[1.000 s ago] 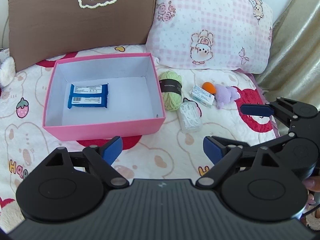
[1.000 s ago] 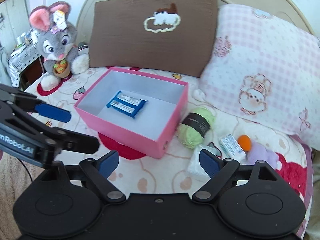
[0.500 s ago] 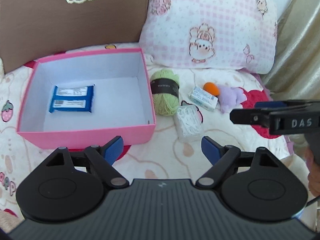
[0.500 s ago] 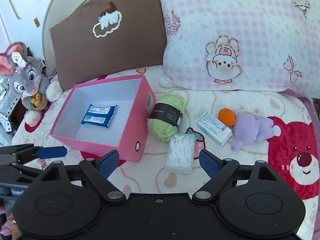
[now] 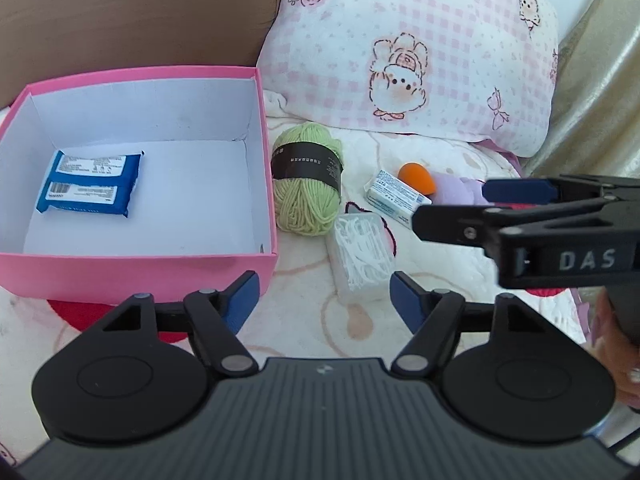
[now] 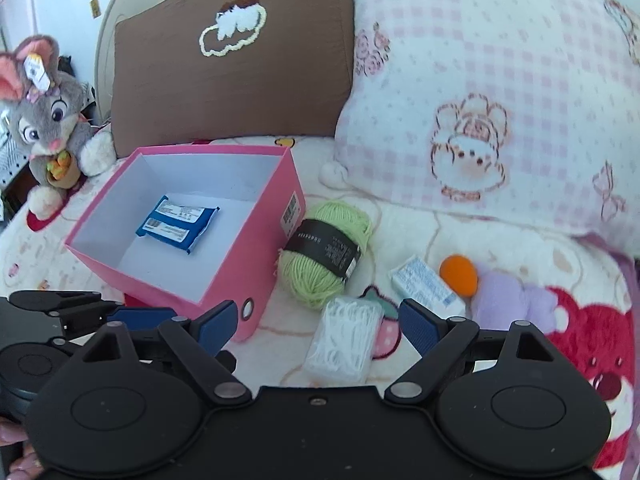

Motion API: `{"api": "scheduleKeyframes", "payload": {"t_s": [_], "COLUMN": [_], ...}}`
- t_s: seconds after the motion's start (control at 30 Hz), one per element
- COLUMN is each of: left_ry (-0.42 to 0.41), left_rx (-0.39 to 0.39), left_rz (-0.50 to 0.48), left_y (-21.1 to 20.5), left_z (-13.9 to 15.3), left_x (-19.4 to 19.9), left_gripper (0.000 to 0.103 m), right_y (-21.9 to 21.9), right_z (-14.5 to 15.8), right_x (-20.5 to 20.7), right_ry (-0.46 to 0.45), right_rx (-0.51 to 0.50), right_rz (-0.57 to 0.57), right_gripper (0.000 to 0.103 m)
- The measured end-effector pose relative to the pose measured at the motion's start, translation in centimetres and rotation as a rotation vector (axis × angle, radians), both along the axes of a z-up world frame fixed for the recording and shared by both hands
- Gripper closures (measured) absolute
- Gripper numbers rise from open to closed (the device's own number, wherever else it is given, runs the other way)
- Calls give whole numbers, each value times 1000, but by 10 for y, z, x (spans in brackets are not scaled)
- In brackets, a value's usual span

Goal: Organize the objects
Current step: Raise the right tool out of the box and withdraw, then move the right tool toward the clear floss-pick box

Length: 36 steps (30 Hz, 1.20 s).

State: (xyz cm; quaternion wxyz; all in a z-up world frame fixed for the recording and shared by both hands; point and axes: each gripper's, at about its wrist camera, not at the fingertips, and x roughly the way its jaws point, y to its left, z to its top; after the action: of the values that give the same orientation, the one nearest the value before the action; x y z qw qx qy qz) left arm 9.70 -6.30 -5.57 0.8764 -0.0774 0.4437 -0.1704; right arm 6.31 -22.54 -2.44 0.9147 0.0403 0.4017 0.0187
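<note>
A pink box point(image 5: 256, 92) point(image 6: 224, 276) lies open on the bed with a blue packet point(image 5: 90, 184) point(image 6: 178, 224) inside. Right of it lie a green yarn ball point(image 5: 306, 184) point(image 6: 324, 252), a clear bag of floss picks point(image 5: 362, 254) point(image 6: 344, 340), a small white carton point(image 5: 396, 198) point(image 6: 426, 282), an orange sponge point(image 5: 416, 174) point(image 6: 458, 274) and a purple plush point(image 6: 508, 300). My left gripper point(image 5: 324, 300) hovers low over the blanket near the floss bag, its jaws closing with nothing between them. My right gripper point(image 6: 316, 322) is open above the floss bag, touching nothing.
A brown cushion point(image 6: 228, 68) and a pink checked pillow point(image 5: 408, 52) point(image 6: 492, 92) lean at the back. A grey plush rabbit point(image 6: 44, 120) sits far left. A beige curtain point(image 5: 592, 92) hangs at the right. The blanket point(image 5: 332, 332) has bear prints.
Both grippers have come down and forward toward the objects right of the box. The left jaws have narrowed. The right gripper now reaches across the left view, over the purple plush.
</note>
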Motion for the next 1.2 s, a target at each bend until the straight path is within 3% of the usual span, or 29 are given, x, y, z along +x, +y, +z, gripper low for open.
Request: {"api": "scheduleKeyframes", "payload": {"t_s": [0.13,0.3,0.4,0.57,0.63,0.93,1.07,1.2], "left_ry": [3,-53,-22,-11,12,39,29,33], "left_rx": [-10,30,-10,-10,-35,-94,-98,-134], "left_rz": [1,2,19,6,11,17,18,13], "left_y": [-6,-27,-29,-34,-34,-33,-35,-34], "left_z": [-5,-1,-8,-27,-36,-67,-76,-83], "left_x": [0,-8,-3,1,3,7,8,10], "left_gripper": [36,36,36,38,38,50,64,67], "right_y": [1,-8,-15,-29,-28,-27,-26,-33], "right_z": [-6,-17,-23,-45,-51,-75,-83,-92], "right_x": [5,5,8,23,26,34,40,45], "right_ry": [-54,-98,-56,101,109,170,188,214], "right_rx": [-57,-6,22,159,123,137,174,211], "right_rz": [7,14,2,-52,-70,-44,-47,-70], "right_gripper": [12,12,12,11,11,14,15,17]}}
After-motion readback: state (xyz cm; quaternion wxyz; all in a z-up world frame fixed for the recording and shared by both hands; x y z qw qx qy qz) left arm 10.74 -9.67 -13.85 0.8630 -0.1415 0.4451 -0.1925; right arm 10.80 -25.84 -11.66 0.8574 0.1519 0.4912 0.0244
